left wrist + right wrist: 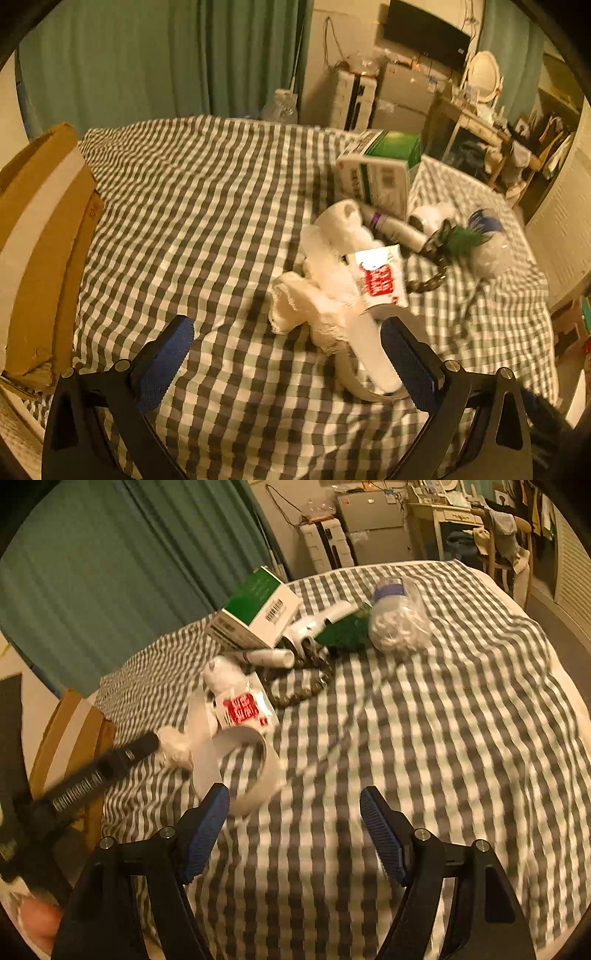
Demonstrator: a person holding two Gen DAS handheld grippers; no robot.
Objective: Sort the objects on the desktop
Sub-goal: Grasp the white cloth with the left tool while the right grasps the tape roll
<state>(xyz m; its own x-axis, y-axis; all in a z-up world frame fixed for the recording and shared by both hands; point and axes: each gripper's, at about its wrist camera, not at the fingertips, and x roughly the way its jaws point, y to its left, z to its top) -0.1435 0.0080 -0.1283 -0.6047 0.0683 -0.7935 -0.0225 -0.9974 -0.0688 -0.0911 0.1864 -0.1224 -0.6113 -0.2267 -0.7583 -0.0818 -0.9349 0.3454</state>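
Note:
A pile of objects lies on the checked tablecloth (207, 206): a white headband (373, 362) with a frilly white cloth (306, 306), a red-and-white packet (380, 280), a toilet roll (343, 221), a tube (395, 227), a green-and-white box (384, 166), a bead string (428, 284) and a clear bag (491, 251). My left gripper (288, 354) is open, its right finger beside the headband. My right gripper (295, 830) is open and empty over the cloth, right of the headband (258, 775). The left gripper (110, 764) shows in the right wrist view, near the white cloth (177, 746).
A cardboard box (40, 251) stands at the table's left edge. Green curtains (147, 62) hang behind. A desk, mirror and cabinets (406, 92) stand beyond the far right edge. The packet (243, 709), box (258, 609) and bag (399, 620) show in the right wrist view.

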